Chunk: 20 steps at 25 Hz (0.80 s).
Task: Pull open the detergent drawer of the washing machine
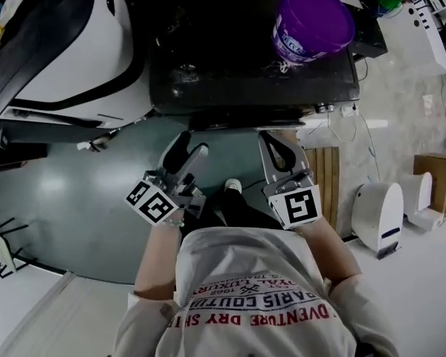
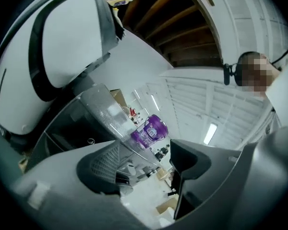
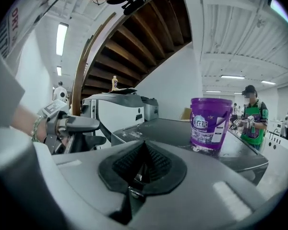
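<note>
Both near level: left gripper [image 1: 189, 149], right gripper [image 1: 275, 141]

The washer [image 1: 230, 58] is looked down on steeply from the head view. Both gripper views are aimed roughly level at it from nearby. The bucket [image 1: 312, 21] on it is shared by all three.

White T-shirt [image 1: 260, 288] with red and dark lettering, lower centre; grey left hand-held gripper [image 1: 189, 149] and right hand-held gripper [image 1: 280, 146] bear black-and-white marker cubes [image 1: 152, 203].
</note>
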Motion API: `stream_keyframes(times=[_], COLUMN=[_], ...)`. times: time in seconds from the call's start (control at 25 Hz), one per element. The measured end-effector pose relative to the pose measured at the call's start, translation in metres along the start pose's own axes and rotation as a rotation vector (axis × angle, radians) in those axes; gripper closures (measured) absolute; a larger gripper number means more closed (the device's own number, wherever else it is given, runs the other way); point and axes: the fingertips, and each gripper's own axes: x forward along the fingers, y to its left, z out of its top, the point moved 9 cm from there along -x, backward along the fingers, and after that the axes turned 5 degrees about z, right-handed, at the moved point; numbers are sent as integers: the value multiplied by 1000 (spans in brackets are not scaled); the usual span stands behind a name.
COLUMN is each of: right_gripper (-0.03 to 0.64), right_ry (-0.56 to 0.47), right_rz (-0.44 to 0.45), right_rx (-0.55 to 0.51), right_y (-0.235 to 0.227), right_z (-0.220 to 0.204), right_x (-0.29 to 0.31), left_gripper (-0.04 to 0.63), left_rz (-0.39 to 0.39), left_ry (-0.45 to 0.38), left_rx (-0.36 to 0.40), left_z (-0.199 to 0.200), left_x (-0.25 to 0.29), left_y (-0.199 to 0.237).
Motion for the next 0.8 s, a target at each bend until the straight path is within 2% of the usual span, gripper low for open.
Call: stream_keyframes(times=[0.12,0.2,0.32,0.44,0.6,0.72,0.8], right_gripper=[617,616,617,616,617,617,616], right_ry=[2,-9,-19,-10,9,21,31], right_rz=[42,69,102,126,122,120,127], right_rx=[9,5,-17,-4,52,69,70], right_y=[-3,-2,0,0,1,3,4], right_z=[-10,-16,-28,-42,-60,-73,-79], right_x=[14,25,38,49,59,64,65], left_gripper=[275,268,217,175,156,131,126], left_rz=[-5,-10,-25,-76,-114,-146,-158], left_ry=[-80,-147,-217,-290,-320,-393,-422], left_rx=[-140,-200,-257,-375,-345,-426,-439], left_z=[-18,-26,-40,-54,-61,-63,-60], left_x=[9,15,25,34,39,48,53], left_y=[22,35,60,85,105,117,123])
